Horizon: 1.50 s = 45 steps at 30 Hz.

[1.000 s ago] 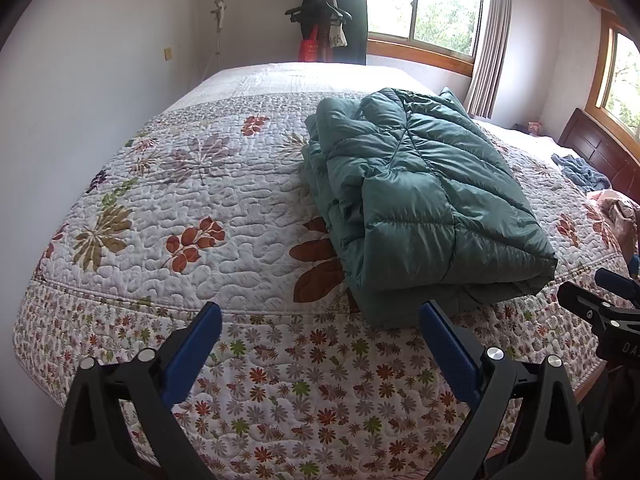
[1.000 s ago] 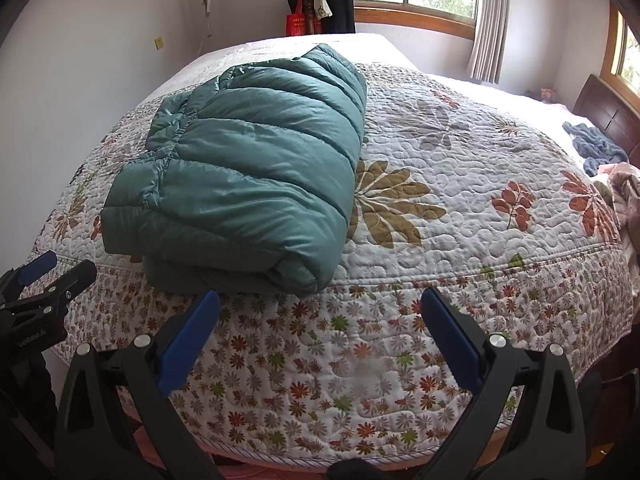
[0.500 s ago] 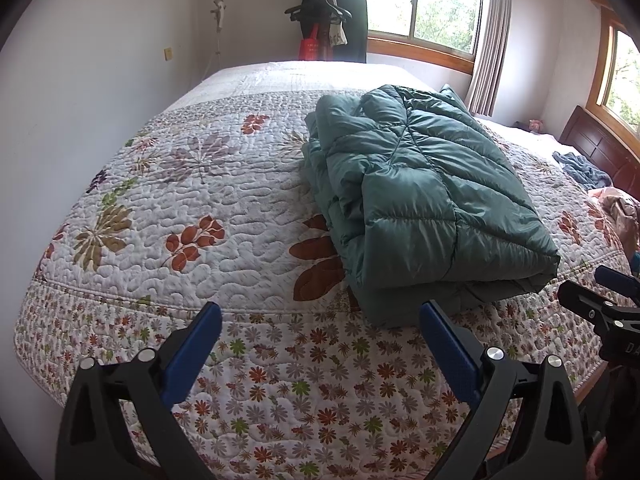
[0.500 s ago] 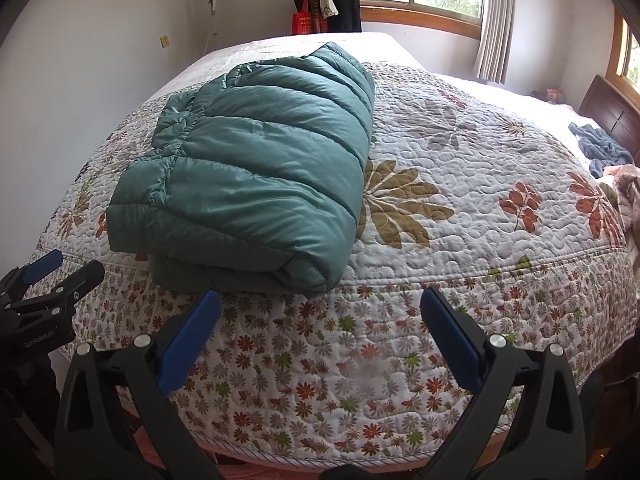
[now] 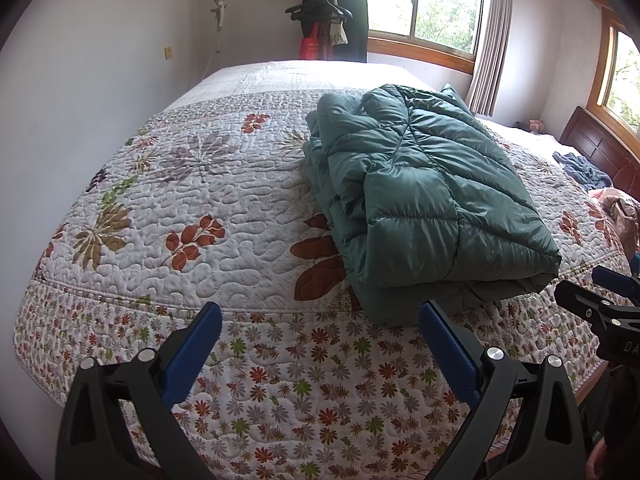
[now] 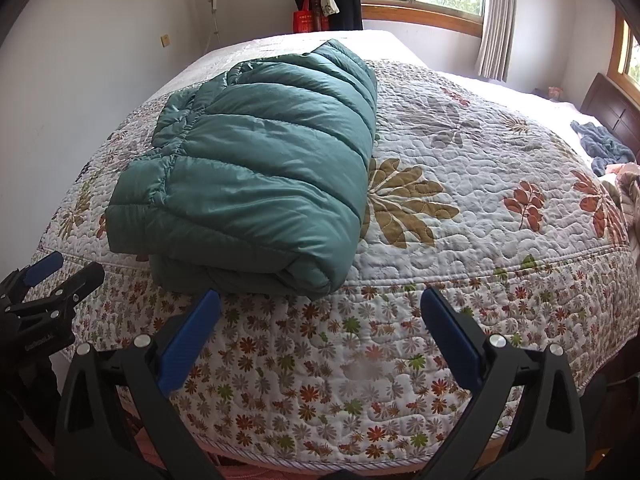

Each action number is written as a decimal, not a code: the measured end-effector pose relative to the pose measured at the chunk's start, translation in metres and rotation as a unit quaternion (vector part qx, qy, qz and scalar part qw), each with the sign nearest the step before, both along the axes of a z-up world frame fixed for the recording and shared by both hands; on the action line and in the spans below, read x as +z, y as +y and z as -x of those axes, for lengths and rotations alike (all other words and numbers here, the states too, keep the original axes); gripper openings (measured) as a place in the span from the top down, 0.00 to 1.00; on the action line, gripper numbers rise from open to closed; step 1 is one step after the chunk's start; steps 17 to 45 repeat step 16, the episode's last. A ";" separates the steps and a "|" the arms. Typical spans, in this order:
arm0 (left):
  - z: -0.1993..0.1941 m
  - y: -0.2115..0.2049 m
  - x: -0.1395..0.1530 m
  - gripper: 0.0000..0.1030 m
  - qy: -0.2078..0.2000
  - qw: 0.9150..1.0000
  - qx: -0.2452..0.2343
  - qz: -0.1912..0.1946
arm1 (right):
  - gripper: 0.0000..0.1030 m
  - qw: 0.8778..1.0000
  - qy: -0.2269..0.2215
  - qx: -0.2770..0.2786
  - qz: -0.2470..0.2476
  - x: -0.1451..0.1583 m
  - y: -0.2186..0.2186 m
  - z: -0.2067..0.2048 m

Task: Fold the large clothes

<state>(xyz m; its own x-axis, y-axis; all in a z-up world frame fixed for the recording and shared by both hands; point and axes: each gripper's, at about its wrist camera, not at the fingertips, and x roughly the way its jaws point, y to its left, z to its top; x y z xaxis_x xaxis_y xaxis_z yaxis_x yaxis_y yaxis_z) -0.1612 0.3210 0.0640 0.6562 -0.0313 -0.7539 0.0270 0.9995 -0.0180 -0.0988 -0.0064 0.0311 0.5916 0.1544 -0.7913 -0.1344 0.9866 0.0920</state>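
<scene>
While I hold both grippers back off the foot of the bed, nothing sits between either pair of fingers. In my left wrist view, the left gripper (image 5: 318,322) fills the bottom of the frame with its blue pads spread wide and empty above the floral quilt (image 5: 192,216). Right of centre lies the green puffer jacket (image 5: 424,200), folded into a thick bundle resting on the quilt near its front edge. At the far right edge the right gripper (image 5: 600,292) pokes into the frame, apart from the jacket.

In my right wrist view, the left gripper (image 6: 52,276) shows at the lower left edge. The jacket (image 6: 260,168) sits left of centre, its rolled fold facing me, just above the right gripper's left pad. The right gripper (image 6: 320,308) stands wide open along the bottom, holding nothing. At the right edge, a blue cloth (image 6: 604,144) lies crumpled by the dark headboard (image 6: 612,108).
</scene>
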 end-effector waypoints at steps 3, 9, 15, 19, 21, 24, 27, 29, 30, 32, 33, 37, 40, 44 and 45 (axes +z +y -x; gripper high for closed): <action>0.000 0.000 0.000 0.04 0.000 1.000 0.000 0.000 | 0.03 1.000 0.002 -0.002 -0.004 -0.001 -0.001 -0.001; 0.000 0.000 0.000 0.04 0.001 1.000 0.000 0.000 | 0.03 1.000 0.005 -0.006 0.008 -0.003 0.000 -0.002; -0.001 0.000 -0.001 0.04 0.001 1.000 0.000 -0.001 | 0.03 1.000 0.005 -0.010 0.015 -0.004 0.000 -0.002; -0.001 0.000 -0.001 0.04 0.001 1.000 0.000 -0.001 | 0.03 1.000 0.005 -0.010 0.014 -0.004 0.000 -0.001; -0.001 0.000 -0.001 0.04 0.001 1.000 0.000 -0.001 | 0.03 1.000 0.005 -0.010 0.014 -0.004 0.000 -0.001; -0.001 0.000 -0.001 0.04 0.001 1.000 0.000 -0.001 | 0.03 1.000 0.005 -0.010 0.014 -0.004 0.000 -0.001; -0.001 0.000 -0.001 0.04 0.001 1.000 0.000 -0.001 | 0.03 1.000 0.005 -0.010 0.014 -0.004 0.000 -0.001; -0.001 0.000 -0.001 0.04 0.001 1.000 0.000 -0.001 | 0.03 1.000 0.005 -0.010 0.014 -0.004 0.000 -0.001; -0.001 0.000 -0.001 0.04 0.001 1.000 0.000 -0.001 | 0.03 1.000 0.005 -0.010 0.014 -0.004 0.000 -0.001; -0.001 0.000 -0.001 0.04 0.001 1.000 0.000 -0.001 | 0.03 1.000 0.005 -0.010 0.014 -0.004 0.000 -0.001; -0.001 0.000 -0.001 0.04 0.001 1.000 0.000 -0.001 | 0.03 1.000 0.005 -0.010 0.014 -0.004 0.000 -0.001; -0.001 0.000 -0.001 0.04 0.001 1.000 0.000 -0.001 | 0.03 1.000 0.005 -0.010 0.014 -0.004 0.000 -0.001; -0.001 0.000 -0.001 0.04 0.001 1.000 0.000 -0.001 | 0.03 1.000 0.005 -0.010 0.014 -0.004 0.000 -0.001; -0.001 0.000 -0.001 0.04 0.001 1.000 0.000 -0.001 | 0.03 1.000 0.005 -0.010 0.014 -0.004 0.000 -0.001; -0.001 0.000 -0.001 0.04 0.001 1.000 0.000 -0.001 | 0.03 1.000 0.005 -0.010 0.014 -0.004 0.000 -0.001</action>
